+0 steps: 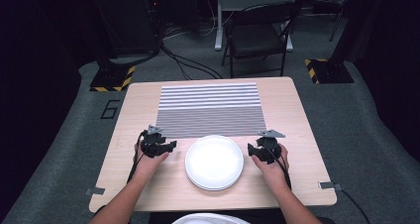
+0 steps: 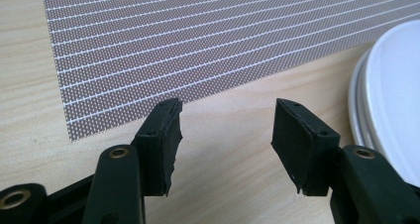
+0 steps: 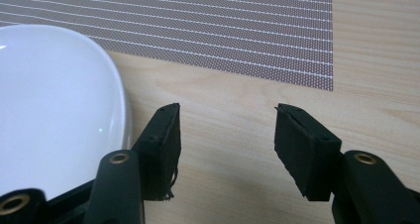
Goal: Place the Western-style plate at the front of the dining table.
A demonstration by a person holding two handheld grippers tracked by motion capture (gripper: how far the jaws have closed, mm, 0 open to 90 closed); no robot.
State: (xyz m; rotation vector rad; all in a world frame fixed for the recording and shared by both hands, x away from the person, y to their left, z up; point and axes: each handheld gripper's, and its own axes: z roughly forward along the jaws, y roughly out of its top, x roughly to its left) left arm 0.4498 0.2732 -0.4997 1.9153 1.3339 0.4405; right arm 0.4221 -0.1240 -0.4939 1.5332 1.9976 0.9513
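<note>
A stack of white plates (image 1: pixel 214 162) sits on the wooden table (image 1: pixel 297 115), just in front of a grey striped placemat (image 1: pixel 210 110). My left gripper (image 1: pixel 166 147) hovers to the left of the plates, open with bare table between its pads; in the left gripper view the gripper (image 2: pixel 225 135) has the plates (image 2: pixel 391 100) at the right edge and the placemat (image 2: pixel 198 40) ahead. My right gripper (image 1: pixel 255 152) is to the right of the plates, open and holding nothing; in the right gripper view the gripper (image 3: pixel 225 135) has the top plate (image 3: pixel 49 105) at its left and the placemat (image 3: pixel 223 26) ahead.
Beyond the table stand a black folding chair (image 1: pixel 257 35) and two stand bases with yellow-black tape (image 1: pixel 113 78) (image 1: pixel 328 70) on the grey carpet. Cables run across the floor. A white rounded object (image 1: pixel 210 218) sits at the near edge.
</note>
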